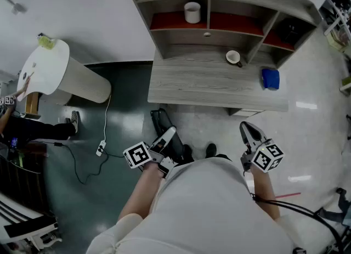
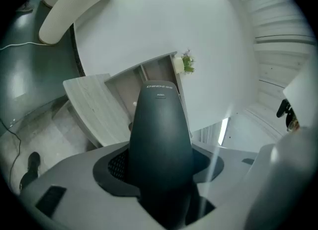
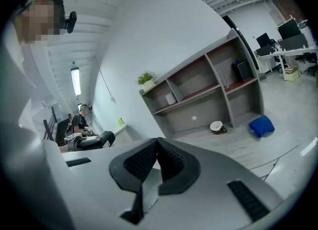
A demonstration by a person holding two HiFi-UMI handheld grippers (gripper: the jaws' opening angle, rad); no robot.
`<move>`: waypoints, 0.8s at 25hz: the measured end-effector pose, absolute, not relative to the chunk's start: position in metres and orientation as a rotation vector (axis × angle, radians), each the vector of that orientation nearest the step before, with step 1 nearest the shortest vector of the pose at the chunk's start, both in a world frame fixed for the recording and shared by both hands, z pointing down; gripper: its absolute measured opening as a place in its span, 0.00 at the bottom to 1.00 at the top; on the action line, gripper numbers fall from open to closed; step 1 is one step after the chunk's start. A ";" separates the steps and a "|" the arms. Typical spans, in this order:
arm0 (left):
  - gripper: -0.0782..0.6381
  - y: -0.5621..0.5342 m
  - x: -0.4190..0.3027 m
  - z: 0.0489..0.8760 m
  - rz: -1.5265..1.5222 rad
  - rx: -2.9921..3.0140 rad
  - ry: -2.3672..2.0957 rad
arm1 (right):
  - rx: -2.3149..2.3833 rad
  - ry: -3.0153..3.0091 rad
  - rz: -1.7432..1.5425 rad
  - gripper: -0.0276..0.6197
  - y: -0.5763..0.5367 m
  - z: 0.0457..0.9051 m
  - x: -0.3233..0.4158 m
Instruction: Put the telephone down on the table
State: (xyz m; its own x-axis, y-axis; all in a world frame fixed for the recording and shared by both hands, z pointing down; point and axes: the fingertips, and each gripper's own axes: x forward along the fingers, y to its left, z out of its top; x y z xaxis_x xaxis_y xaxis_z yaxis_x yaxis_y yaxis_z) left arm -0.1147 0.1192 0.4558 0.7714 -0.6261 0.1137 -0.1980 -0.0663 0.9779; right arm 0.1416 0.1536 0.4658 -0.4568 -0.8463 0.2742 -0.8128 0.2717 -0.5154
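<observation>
Left gripper (image 2: 161, 169) clamped the dark telephone (image 2: 160, 124), right gripper (image 3: 158, 160) pinched closed, empty, grey wood table (image 1: 186, 85) stood ahead under shelves (image 1: 209, 10), glossy floor (image 1: 321, 137)

Office: shelved wooden desk (image 1: 192, 83), far workstations with monitors (image 3: 290, 29), seated person (image 3: 79, 121).

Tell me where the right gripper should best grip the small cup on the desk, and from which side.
Probably the rim of the cup, one jaw inside and one outside, coming from above on its near-left side. The cup seems to stand upright, and its handle points right, so that side of the rim is free. The right gripper is shut and must open first.
</observation>
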 end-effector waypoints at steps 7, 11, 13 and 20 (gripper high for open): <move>0.50 0.117 -0.115 0.457 -0.382 1.641 -0.686 | -1.593 2.471 -0.941 0.07 0.149 0.463 0.143; 0.50 0.113 -0.114 0.460 -0.370 1.654 -0.705 | -1.581 2.484 -0.939 0.07 0.144 0.464 0.145; 0.50 0.114 -0.113 0.461 -0.373 1.642 -0.709 | -1.576 2.490 -0.942 0.07 0.143 0.464 0.147; 0.50 0.113 -0.104 0.453 -0.420 1.614 -0.709 | -1.543 2.495 -0.962 0.07 0.140 0.466 0.155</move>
